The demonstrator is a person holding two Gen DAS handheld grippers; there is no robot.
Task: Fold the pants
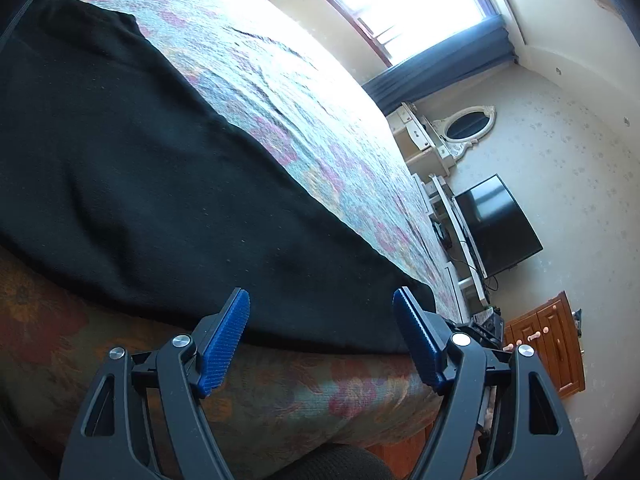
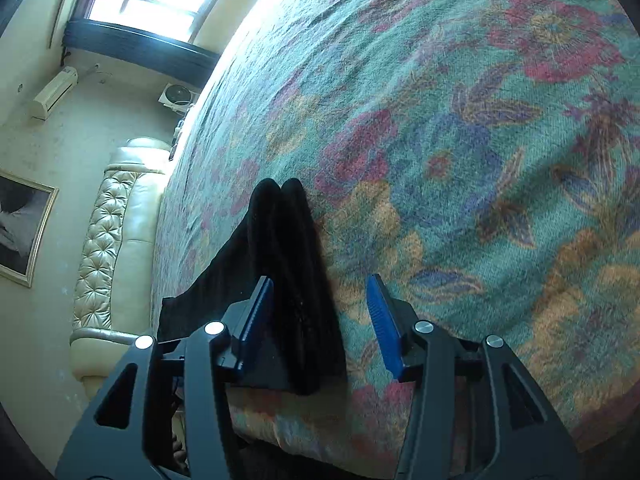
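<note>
The black pants (image 1: 152, 168) lie spread on the floral bedspread (image 1: 280, 92), reaching down to the near edge of the bed. My left gripper (image 1: 320, 298) is open at that edge, and its blue pads (image 1: 224, 344) straddle the pants' hem without pressing it. In the right wrist view the pants (image 2: 288, 248) show as a narrow dark folded ridge. It runs away from me across the bedspread (image 2: 480, 160). My right gripper (image 2: 320, 280) is open around this ridge. The cloth lies close to the left pad (image 2: 256, 316), and the right pad stands apart from it.
A bright window (image 1: 400, 4) with a dark blue curtain, a wall mirror (image 1: 466, 126), a black TV (image 1: 496, 228) and a wooden cabinet (image 1: 548, 344) stand beyond the bed. A cream tufted headboard (image 2: 112, 240), a framed picture (image 2: 20, 232) and an air conditioner (image 2: 54, 94) are on the other side.
</note>
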